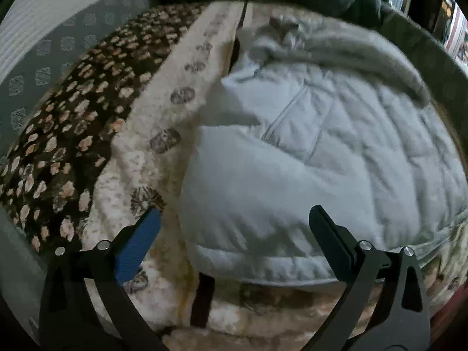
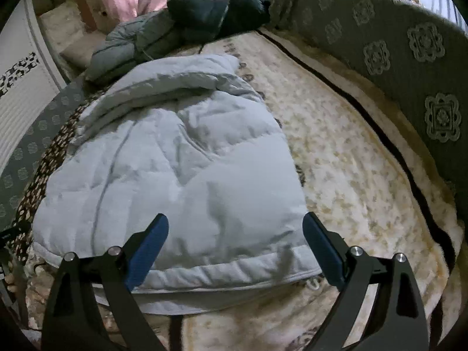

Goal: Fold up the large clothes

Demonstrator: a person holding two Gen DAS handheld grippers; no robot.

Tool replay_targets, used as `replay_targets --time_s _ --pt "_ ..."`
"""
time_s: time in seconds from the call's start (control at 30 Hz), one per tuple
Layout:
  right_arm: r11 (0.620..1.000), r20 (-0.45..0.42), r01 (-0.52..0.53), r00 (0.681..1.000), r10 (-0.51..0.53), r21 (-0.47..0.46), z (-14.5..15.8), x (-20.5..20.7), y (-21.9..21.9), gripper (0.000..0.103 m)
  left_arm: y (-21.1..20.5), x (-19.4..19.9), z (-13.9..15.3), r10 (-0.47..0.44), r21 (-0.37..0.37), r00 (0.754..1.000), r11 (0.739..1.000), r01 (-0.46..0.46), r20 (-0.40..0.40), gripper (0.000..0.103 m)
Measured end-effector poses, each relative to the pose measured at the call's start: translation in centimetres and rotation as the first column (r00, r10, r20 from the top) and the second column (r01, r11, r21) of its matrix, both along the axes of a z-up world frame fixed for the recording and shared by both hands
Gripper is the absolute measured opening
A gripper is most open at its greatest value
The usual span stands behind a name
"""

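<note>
A pale grey-blue quilted down jacket (image 1: 307, 158) lies spread on a cream fleece blanket (image 1: 163, 122), its hem nearest me. Its fur-trimmed hood (image 1: 351, 49) lies at the far end. My left gripper (image 1: 234, 219) hovers open over the jacket's near left corner, with nothing between its fingers. In the right wrist view the same jacket (image 2: 175, 158) fills the left half, over the cream blanket (image 2: 351, 158). My right gripper (image 2: 235, 228) stands wide open above the hem's right part, its blue pads clear of the cloth.
A dark padded garment (image 2: 187, 20) lies bunched at the blanket's far end. A brown spotted strip (image 1: 58, 134) borders the blanket on the left. A grey patterned padded wall (image 2: 409, 67) runs along the right side. A white ribbed panel (image 2: 20, 99) stands at far left.
</note>
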State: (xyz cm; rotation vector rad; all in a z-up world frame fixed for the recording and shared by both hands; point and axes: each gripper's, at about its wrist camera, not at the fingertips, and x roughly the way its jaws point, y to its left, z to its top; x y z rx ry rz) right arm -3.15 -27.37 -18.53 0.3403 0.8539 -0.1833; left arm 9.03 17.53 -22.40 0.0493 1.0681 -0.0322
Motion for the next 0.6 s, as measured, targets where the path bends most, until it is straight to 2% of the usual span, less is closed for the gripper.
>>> replay_targets --time_s 0.07,0.17,0.23,0.4,0.5,0.6 --pt "1.000 -0.011 0.011 1.000 -0.011 0.025 -0.7 0.3 -1.1 0.093 0.2 0.8 -0.8 -0.006 -0.012 1.000 1.000 0.005 -0.019 0.100" --pt "0.999 -0.023 0.026 0.999 -0.025 0.036 -1.1 0.7 -2.2 0.093 0.6 1.9 -1.5 -0.025 -0.079 0.999 0.997 0.023 -0.020 0.100" --pt "0.999 -0.015 0.023 1.000 -0.022 0.029 -1.0 0.8 -2.6 0.093 0.8 2.7 -2.5 -0.041 -0.122 0.998 0.992 0.035 -0.053 0.100" --pt "1.000 -0.032 -0.003 0.999 0.003 -0.008 -0.9 0.8 -2.5 0.093 0.4 3.8 -4.3 -0.076 -0.103 0.995 0.992 0.070 -0.062 0.100" --pt "1.000 -0.057 -0.012 0.998 0.013 0.013 -1.4 1.1 -2.4 0.093 -0.1 3.8 -5.0 -0.085 -0.085 0.994 0.993 0.079 -0.065 0.100" --pt "1.000 -0.081 -0.019 0.997 0.017 -0.024 -1.9 1.4 -1.8 0.093 -0.2 4.0 -5.4 -0.088 -0.083 0.993 0.993 0.082 -0.081 0.100"
